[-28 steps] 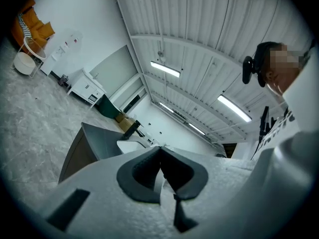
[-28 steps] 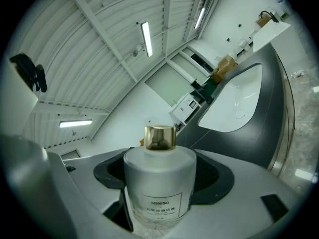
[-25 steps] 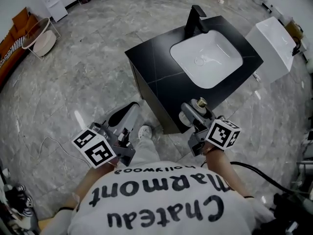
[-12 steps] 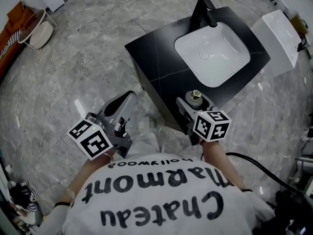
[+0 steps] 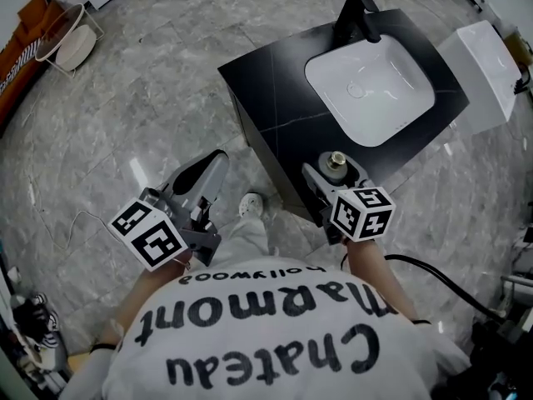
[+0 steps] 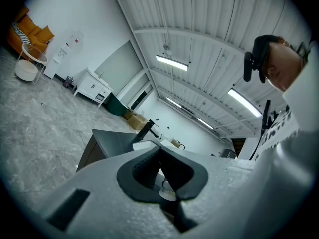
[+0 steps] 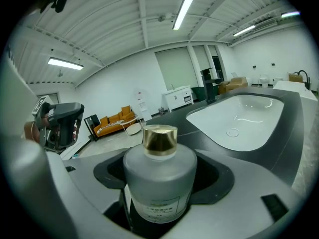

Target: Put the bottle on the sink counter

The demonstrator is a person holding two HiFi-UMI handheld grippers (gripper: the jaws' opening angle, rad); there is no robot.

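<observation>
The fingers [image 7: 239, 198] of the right gripper [image 5: 335, 176] are being pressed against both sides of a frosted bottle [image 7: 159, 183], which is being held upright with its gold cap [image 7: 160, 139] on top. In the head view the bottle is being carried at the near edge of the black sink bench [image 5: 266, 98], close to its near corner. Whether its base is touching the surface cannot be told.

The fingers [image 6: 99, 193] of the left gripper [image 5: 215, 161] are being held together with nothing between them. This gripper is being held low over the marble floor [image 5: 125, 98], well apart from the bench.

The step in hand is judged to be the placing itself: the bottle is being brought to the bench but is not yet being released. The next move is likely calling for it to be lowered, upright, onto the bare dark strip between the near edge and the basin [image 5: 371, 90], and only then for the fingers to be parted.

Counted: one bottle, one cap, one basin, one faucet [image 5: 360, 15], two grippers.
</observation>
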